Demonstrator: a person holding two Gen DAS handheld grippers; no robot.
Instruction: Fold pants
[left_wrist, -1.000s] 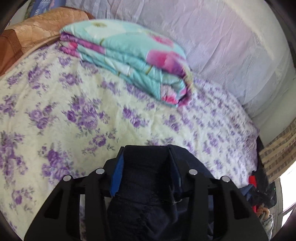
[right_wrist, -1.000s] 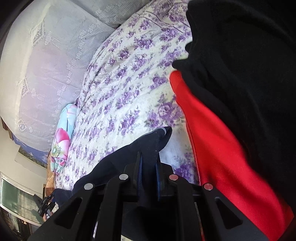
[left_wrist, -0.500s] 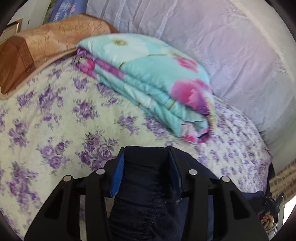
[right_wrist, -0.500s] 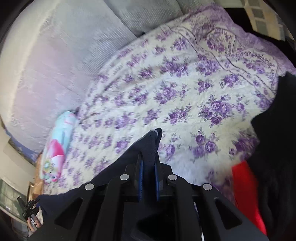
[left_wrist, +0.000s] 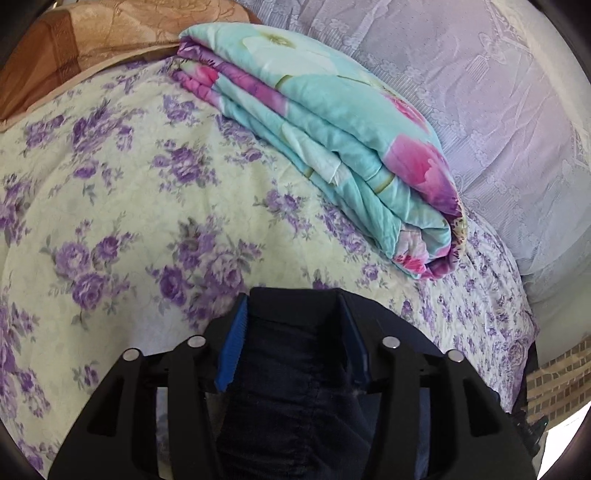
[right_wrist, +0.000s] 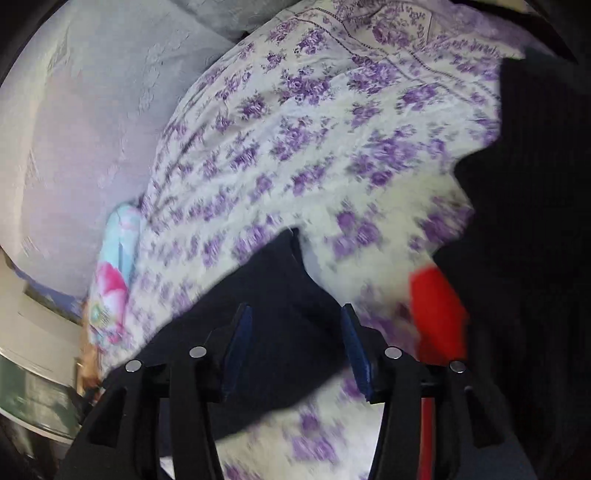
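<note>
Both my grippers have just been opening, the right one most of all: a second ago its pads pinched the pants' edge flat, and now the right gripper (right_wrist: 295, 339) stands with its jaws well apart, the dark cloth lying loose between them without being pressed. My left gripper (left_wrist: 293, 332) has widened only a little, and the pants (left_wrist: 295, 387) fill the whole gap between its blue pads; I can't tell whether they still squeeze the bunched waistband or merely frame it. Since the earlier frame the quilt (left_wrist: 332, 122) has drawn nearer in the left view. It sits folded on the bedspread (left_wrist: 110, 184), with a tan blanket (left_wrist: 92, 40) behind it. In the blurred right view the pants (right_wrist: 266, 295) lie on the bedspread (right_wrist: 314, 129), and a red cloth (right_wrist: 436, 314) and a black garment (right_wrist: 535, 221) lie to the right.
</note>
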